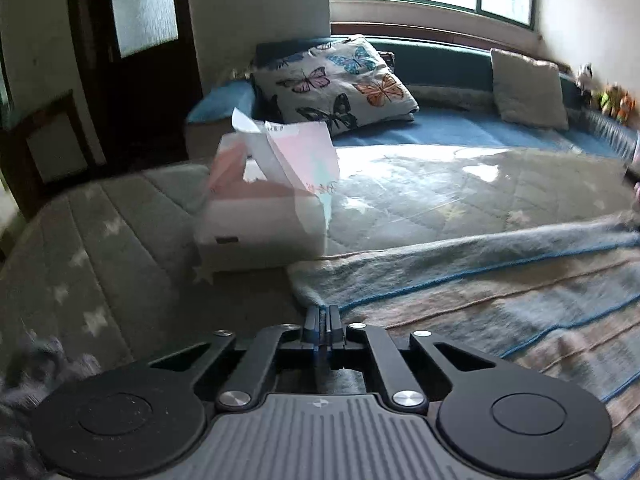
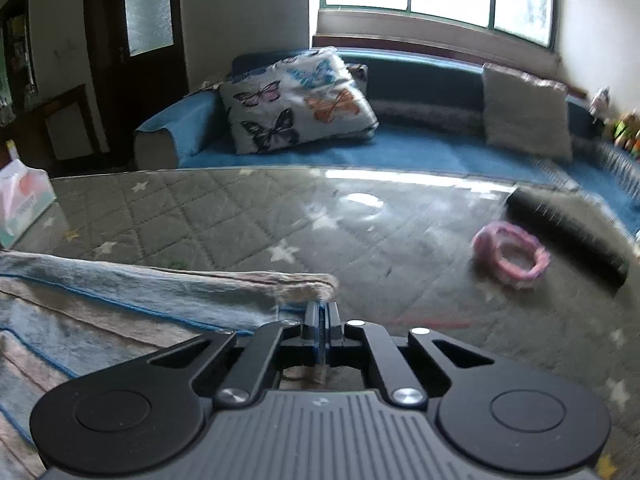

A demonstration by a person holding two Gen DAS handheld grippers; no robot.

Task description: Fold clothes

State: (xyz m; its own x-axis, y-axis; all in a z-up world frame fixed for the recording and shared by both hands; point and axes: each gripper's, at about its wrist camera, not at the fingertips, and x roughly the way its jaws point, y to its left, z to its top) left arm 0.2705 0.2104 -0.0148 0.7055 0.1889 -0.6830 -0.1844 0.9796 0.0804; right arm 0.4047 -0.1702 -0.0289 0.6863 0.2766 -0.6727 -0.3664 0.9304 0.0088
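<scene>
A fuzzy cloth with blue, beige and pale stripes (image 1: 500, 308) lies spread on a grey quilted, star-printed table cover (image 1: 100, 240). My left gripper (image 1: 324, 312) is at the cloth's near left corner, jaws pressed together with the cloth's edge pinched between them. In the right wrist view the same cloth (image 2: 120, 304) stretches off to the left. My right gripper (image 2: 322, 307) is shut on its right corner, where the hem folds up just ahead of the fingertips. A scrap of fabric shows behind the closed fingers in both views.
A white and pink tissue box (image 1: 264, 200) stands just beyond the cloth's left corner. To the right lie a pink ring-shaped item (image 2: 512, 256) and a dark oblong object (image 2: 568, 228). Behind the table runs a blue sofa (image 2: 400, 152) with a butterfly pillow (image 2: 296, 100).
</scene>
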